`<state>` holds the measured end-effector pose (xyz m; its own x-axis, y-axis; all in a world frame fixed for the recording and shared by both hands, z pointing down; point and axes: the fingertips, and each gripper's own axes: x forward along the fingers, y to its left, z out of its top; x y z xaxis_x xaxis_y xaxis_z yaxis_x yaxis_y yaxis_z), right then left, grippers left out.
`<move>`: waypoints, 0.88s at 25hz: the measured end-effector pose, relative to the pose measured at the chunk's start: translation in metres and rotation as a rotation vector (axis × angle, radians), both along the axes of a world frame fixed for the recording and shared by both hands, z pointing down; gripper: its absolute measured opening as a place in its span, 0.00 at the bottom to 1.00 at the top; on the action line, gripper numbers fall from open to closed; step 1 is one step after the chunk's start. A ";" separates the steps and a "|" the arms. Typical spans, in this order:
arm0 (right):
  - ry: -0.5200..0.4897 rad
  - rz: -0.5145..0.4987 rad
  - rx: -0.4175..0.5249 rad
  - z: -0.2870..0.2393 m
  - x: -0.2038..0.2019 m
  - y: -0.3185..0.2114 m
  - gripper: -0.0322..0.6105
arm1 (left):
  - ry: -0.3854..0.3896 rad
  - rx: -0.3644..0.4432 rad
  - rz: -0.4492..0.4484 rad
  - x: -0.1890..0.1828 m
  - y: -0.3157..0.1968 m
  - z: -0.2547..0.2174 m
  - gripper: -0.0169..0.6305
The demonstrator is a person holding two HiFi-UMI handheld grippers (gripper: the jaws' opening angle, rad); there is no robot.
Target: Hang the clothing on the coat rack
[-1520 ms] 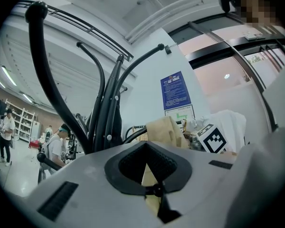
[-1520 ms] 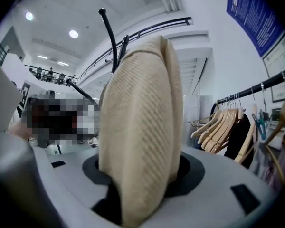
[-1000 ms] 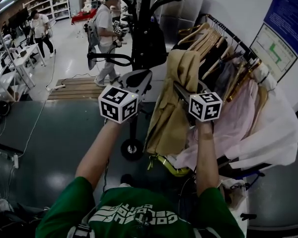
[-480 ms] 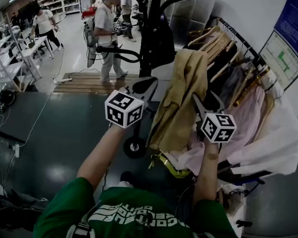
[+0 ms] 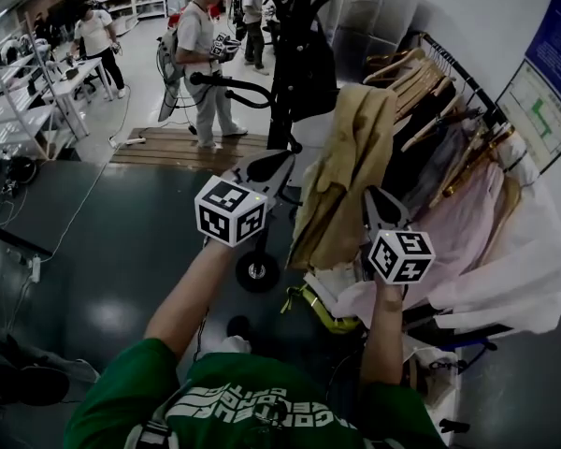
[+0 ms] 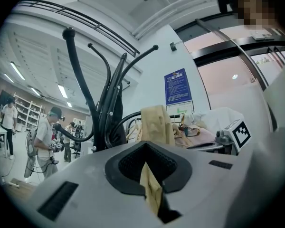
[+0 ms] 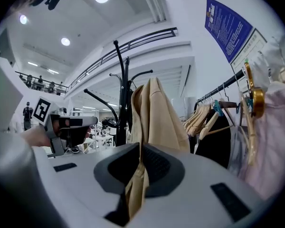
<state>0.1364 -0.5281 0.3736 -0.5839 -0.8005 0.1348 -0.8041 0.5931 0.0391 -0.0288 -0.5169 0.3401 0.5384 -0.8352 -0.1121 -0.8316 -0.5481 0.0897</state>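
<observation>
A tan jacket (image 5: 348, 171) hangs in front of me, between the black coat rack (image 5: 285, 54) and a clothes rail. My left gripper (image 5: 271, 166) is at the jacket's left edge; in the left gripper view the left gripper (image 6: 147, 167) is shut on a fold of the tan jacket (image 6: 154, 122). My right gripper (image 5: 376, 204) sits at the jacket's lower right side. In the right gripper view the right gripper (image 7: 138, 167) is closing its jaws, with a strip of the tan jacket (image 7: 156, 118) pinched between them. The coat rack (image 7: 123, 94) rises behind the jacket.
A clothes rail (image 5: 453, 87) with wooden hangers, a pink garment (image 5: 467, 223) and a white garment (image 5: 528, 269) fills the right. The rack's round base (image 5: 258, 271) stands on the dark floor. People (image 5: 201, 54) stand behind, near a wooden platform (image 5: 178, 148).
My right gripper has moved down and closer to me along the jacket's right side. The left gripper has stayed at about the same place by the rack pole.
</observation>
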 end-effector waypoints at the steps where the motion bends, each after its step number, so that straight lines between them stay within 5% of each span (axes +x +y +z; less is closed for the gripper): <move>1: -0.002 -0.005 -0.001 0.002 0.000 0.003 0.09 | 0.002 -0.007 -0.005 0.000 0.002 0.004 0.03; 22: 0.033 -0.089 -0.073 0.063 -0.009 0.063 0.06 | -0.023 -0.081 -0.064 0.004 0.062 0.069 0.03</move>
